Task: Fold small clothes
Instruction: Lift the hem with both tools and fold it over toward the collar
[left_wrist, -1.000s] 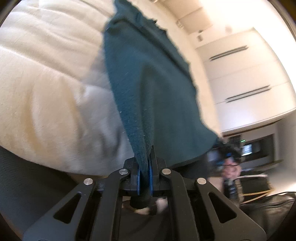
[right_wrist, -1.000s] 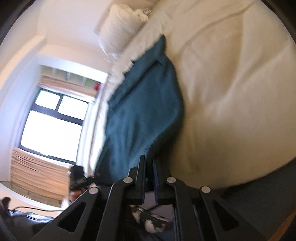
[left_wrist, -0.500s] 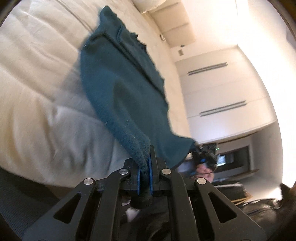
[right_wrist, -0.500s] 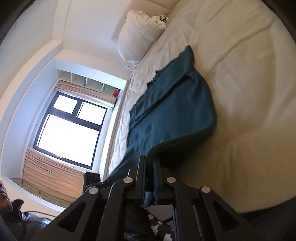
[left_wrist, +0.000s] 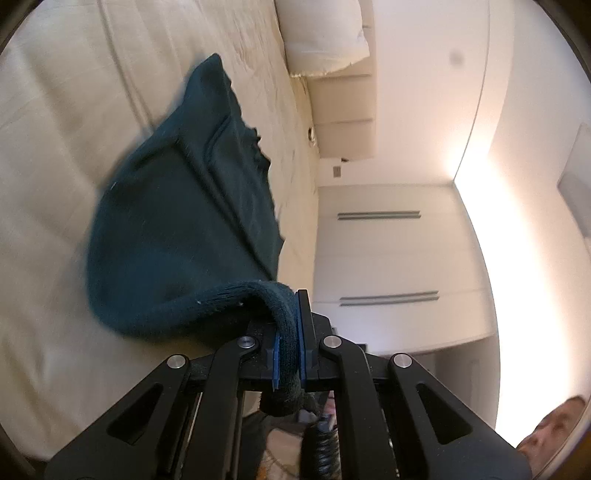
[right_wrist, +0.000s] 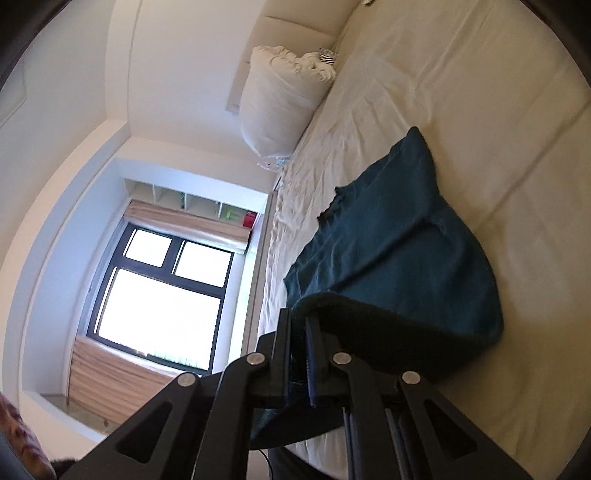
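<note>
A dark teal knit garment (left_wrist: 177, 221) lies on the cream bed (left_wrist: 55, 110), its near edge lifted and curled over. My left gripper (left_wrist: 287, 345) is shut on one near corner of that edge. In the right wrist view the same garment (right_wrist: 399, 258) stretches away over the bed (right_wrist: 517, 147), and my right gripper (right_wrist: 298, 354) is shut on its other near corner. Both grippers hold the hem above the near side of the bed, with the far part of the garment resting flat.
A white pillow (left_wrist: 325, 33) lies at the bed's head, also in the right wrist view (right_wrist: 280, 99). White wardrobe doors (left_wrist: 384, 251) stand beyond the bed on one side. A dark-framed window (right_wrist: 162, 299) is on the other side.
Both grippers have carried the held hem forward over the garment. The garment, which hung stretched toward the cameras, now lies lower with its near edge folding over the rest.
</note>
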